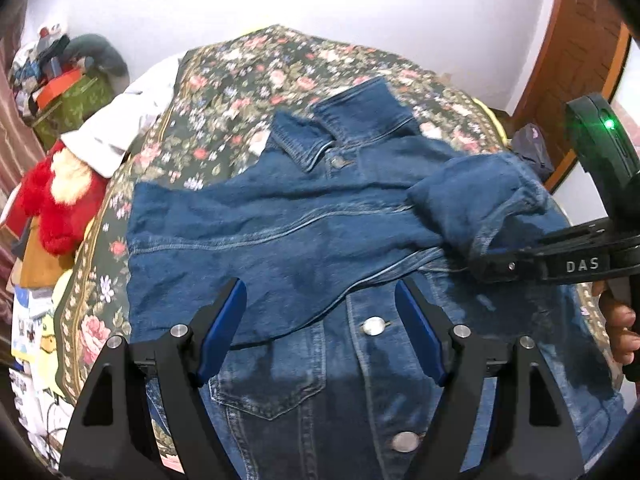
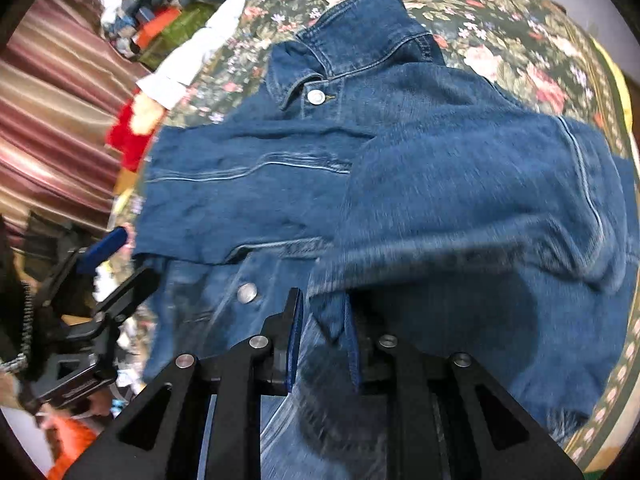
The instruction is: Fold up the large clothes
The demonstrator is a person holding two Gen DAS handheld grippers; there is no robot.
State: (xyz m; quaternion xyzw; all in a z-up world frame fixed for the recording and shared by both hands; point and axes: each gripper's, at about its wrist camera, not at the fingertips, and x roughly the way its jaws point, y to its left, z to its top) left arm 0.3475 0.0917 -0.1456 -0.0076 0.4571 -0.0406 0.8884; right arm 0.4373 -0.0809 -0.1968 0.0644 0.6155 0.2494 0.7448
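Right tool point(image 2: 322, 340) has its blue pads pinched nearly together on a fold of the denim jacket's point(image 2: 400, 168) sleeve; in the left wrist view its black body comes in from the right edge, and the white letters "DAS" point(image 1: 582, 266) can be read on it, with a small green light point(image 1: 609, 124) glowing on the unit above. A hand point(image 1: 620, 328) grips its handle at that edge. Left tool point(image 1: 320, 320) stands wide, with nothing between its blue pads, above the jacket's buttoned front, a metal button point(image 1: 373, 326) showing between its fingers. That jacket lies front up on the bed's floral cover point(image 1: 224, 92), collar point(image 1: 320, 136) toward the far wall, both sleeves folded across the chest. No label on the jacket can be read. A red plush toy point(image 1: 52, 204) sits beside the bed on the left, past a white cloth point(image 1: 120, 128).
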